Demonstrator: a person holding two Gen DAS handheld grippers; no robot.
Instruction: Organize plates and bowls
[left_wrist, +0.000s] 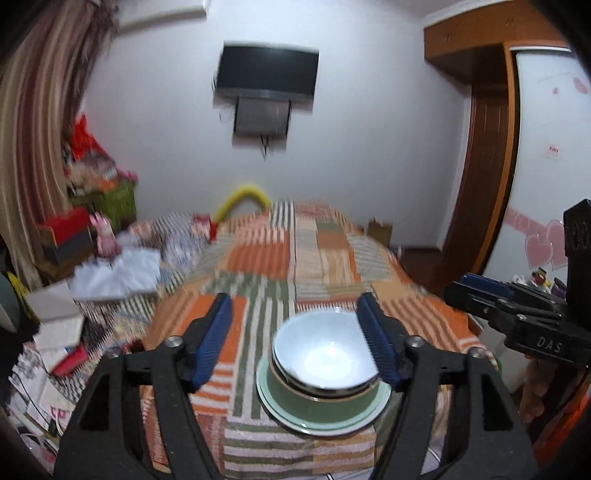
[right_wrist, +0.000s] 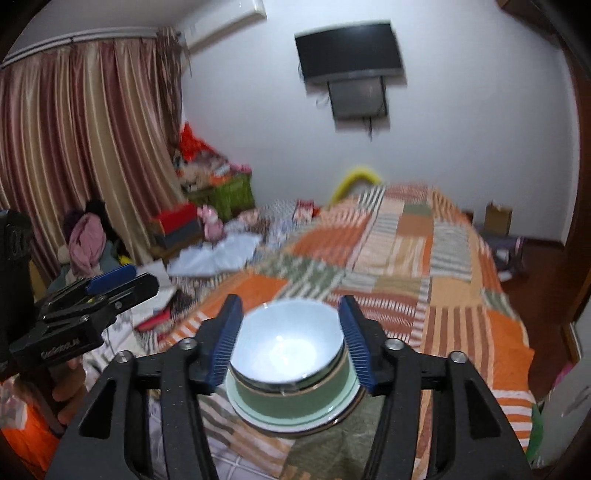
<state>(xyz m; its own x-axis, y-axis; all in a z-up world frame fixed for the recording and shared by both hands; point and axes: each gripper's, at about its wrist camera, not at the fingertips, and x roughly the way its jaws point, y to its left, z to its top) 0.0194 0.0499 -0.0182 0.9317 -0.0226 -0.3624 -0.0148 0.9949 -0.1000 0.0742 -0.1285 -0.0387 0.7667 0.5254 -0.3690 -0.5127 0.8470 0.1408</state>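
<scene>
The bed (left_wrist: 303, 258), covered with a striped patchwork blanket, carries everything. Near its front edge stands the stack (right_wrist: 291, 373), and I take it as the landmark. At the bottom of the stack lie pale green plates (left_wrist: 291, 421), on them a green bowl (left_wrist: 325, 406), and inside it nested light blue bowls (right_wrist: 288, 339); I think they are nested so to save place. The left tool (left_wrist: 299, 339) is above and in front of the stack, pads apart, holding nothing. The right tool (right_wrist: 291, 341) frames the stack, also apart and empty. The organizing seems finished.
</scene>
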